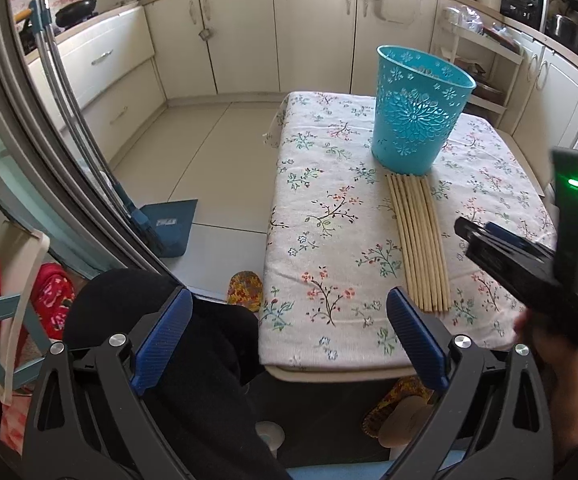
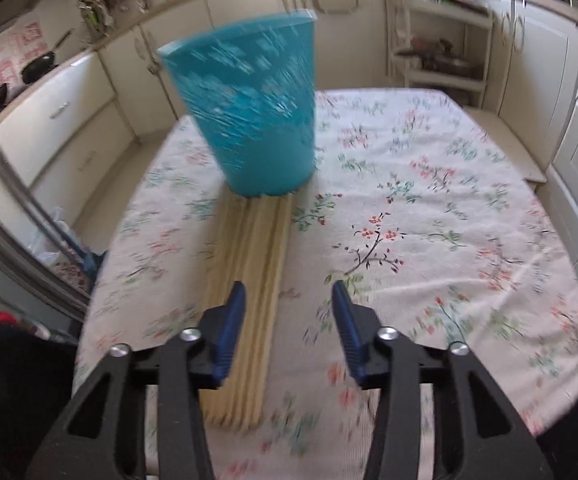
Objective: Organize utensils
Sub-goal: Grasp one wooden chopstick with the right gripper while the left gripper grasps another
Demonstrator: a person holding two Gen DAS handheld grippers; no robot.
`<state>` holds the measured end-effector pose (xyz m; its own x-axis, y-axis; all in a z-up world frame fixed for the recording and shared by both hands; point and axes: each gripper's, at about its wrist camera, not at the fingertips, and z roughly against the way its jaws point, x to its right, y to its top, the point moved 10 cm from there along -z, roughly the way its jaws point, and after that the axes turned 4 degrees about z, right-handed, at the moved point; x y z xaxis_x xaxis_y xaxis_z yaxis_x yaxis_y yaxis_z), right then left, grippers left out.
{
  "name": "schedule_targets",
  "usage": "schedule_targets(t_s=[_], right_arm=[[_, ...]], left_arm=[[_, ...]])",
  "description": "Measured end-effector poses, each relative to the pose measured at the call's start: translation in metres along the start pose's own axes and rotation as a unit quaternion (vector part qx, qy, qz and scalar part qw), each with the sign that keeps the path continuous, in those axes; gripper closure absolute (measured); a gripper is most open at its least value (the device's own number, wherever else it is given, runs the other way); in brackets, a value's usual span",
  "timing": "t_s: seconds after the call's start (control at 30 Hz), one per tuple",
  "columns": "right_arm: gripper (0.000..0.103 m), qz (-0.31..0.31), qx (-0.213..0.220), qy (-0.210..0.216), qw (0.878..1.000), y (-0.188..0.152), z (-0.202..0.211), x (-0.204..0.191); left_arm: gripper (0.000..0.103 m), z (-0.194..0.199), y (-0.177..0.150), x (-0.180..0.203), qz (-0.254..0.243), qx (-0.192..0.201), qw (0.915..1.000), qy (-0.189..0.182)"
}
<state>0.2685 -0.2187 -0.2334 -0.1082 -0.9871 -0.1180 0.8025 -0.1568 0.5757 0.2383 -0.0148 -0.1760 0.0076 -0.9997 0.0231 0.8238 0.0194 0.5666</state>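
Note:
Several pale wooden chopsticks (image 1: 417,240) lie side by side on the floral tablecloth (image 1: 321,208), their far ends touching the foot of an upright teal plastic basket (image 1: 417,108). My left gripper (image 1: 289,336) is open and empty, held off the table's near left corner. My right gripper (image 2: 289,320) is open and empty, low over the near ends of the chopsticks (image 2: 245,300), with its left finger above them. It shows from the side in the left wrist view (image 1: 465,236). The basket (image 2: 249,104) is blurred in the right wrist view.
The table (image 2: 449,208) stands in a kitchen with cream cabinets (image 1: 249,32) behind and on both sides. A blue dustpan (image 1: 169,228) and broom lean left of the table. Slippers (image 1: 243,290) lie on the floor near the table's front edge.

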Motion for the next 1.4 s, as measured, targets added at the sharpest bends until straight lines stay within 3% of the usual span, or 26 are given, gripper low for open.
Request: schedule_targets(t_s=[0.23,0.5,0.7,0.83,1.03,1.4], right_arm=[[0.077,0.01,-0.03,0.002,1.0,0.007,-0.044,0.003],[0.078,0.03,-0.026,0.018,0.999,0.014,-0.054,-0.005],[0.095,0.088,-0.044,0.018,0.995,0.014,-0.054,0.0],[0.095,0.098,-0.051,0.03,0.993,0.005,-0.048,0.019],[0.095,0.062,-0.036,0.059,0.996,0.002,-0.046,0.025],[0.095,0.045,-0.034,0.087,0.995,0.005,-0.048,0.028]], left_arm=[[0.009,-0.025,0.015,0.014,-0.006,-0.013,0.9999,0.008],[0.009,-0.052,0.028,0.029,-0.012,-0.024,0.9994,0.021],[0.009,-0.087,0.039,0.051,-0.018,-0.044,0.9987,0.017],[0.015,-0.12,0.049,0.076,-0.017,-0.057,0.9981,-0.013],[0.032,-0.156,0.059,0.1,-0.022,-0.067,0.9975,-0.009],[0.035,-0.186,0.068,0.121,-0.024,-0.067,0.9973,-0.019]])
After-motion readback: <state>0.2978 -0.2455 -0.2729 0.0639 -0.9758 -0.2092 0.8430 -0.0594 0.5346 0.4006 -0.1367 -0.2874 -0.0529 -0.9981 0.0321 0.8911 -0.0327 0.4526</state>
